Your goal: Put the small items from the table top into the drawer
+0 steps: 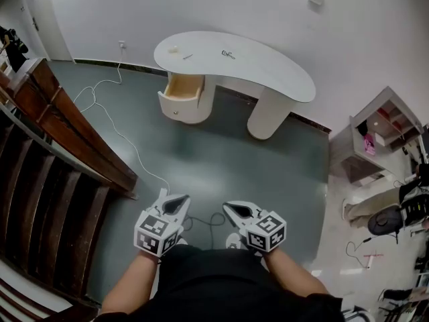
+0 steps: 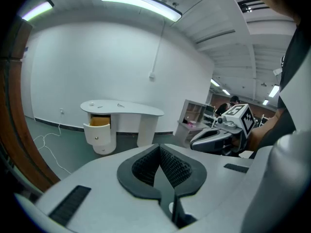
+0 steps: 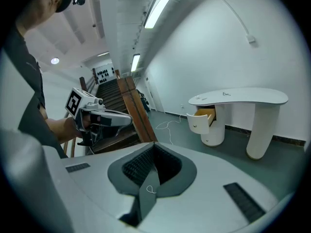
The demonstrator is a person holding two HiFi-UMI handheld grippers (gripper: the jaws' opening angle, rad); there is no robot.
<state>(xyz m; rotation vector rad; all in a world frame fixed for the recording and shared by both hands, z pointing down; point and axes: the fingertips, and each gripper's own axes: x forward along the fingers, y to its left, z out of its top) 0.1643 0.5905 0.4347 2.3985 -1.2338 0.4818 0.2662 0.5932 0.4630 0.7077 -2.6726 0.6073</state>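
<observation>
The task is at its very beginning. The drawer under the left end of the white counter stands pulled out, so it is ready to receive things. The small items are all on the counter top: a pale one near the left end, a thin dark one beside it, and a dark one more toward the middle. From this far the inside of the drawer looks empty, but I cannot be sure of it. So nothing is put away yet, and the approach, each pick and each drop into the drawer are all left to do.

The left gripper and the right gripper are held low in front of the person's body, over the grey floor. They are beside each other and point toward the counter, a little downward. In each gripper view the jaws are pressed together, pad against pad, with nothing between them.

The small items are well apart from both pairs of jaws, across a wide stretch of floor. In the gripper views the counter and the drawer show only small in the background, beyond the jaw tips. In my judgement, the person must first walk up to the counter and part the jaws before any grasp is possible.
</observation>
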